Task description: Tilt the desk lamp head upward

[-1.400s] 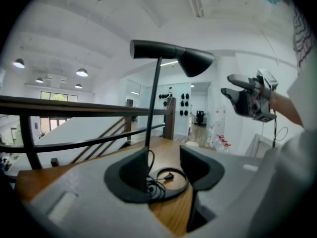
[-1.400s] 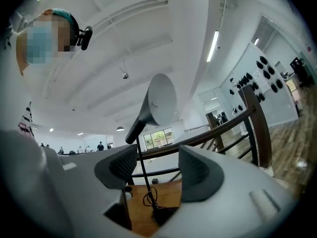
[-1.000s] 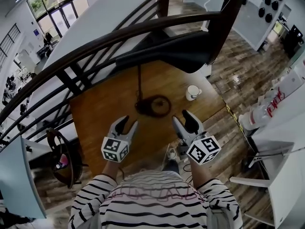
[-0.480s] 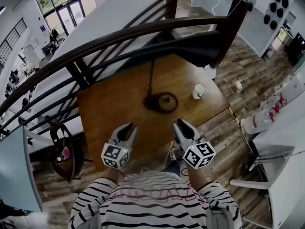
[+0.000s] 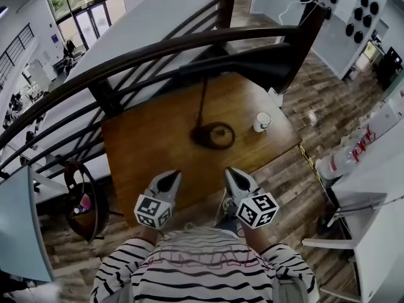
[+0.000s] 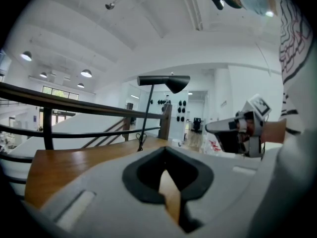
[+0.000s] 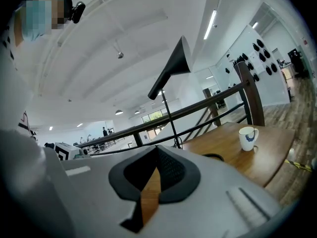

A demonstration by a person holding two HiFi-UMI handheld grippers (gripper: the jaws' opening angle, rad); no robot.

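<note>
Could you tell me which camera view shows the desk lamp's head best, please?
The left gripper view: the lamp head stands side-on, whole and unobstructed. The right gripper view shows it obliquely from below; the head view shows it only from above.

I see a wooden table point(image 5: 145, 150) by a dark curved railing point(image 5: 164, 48), plank floor point(image 5: 319, 106) right, white wall point(image 5: 331, 33) behind, tall windows point(image 5: 82, 14) far left, ceiling lamps point(image 6: 86, 73) lit.
</note>
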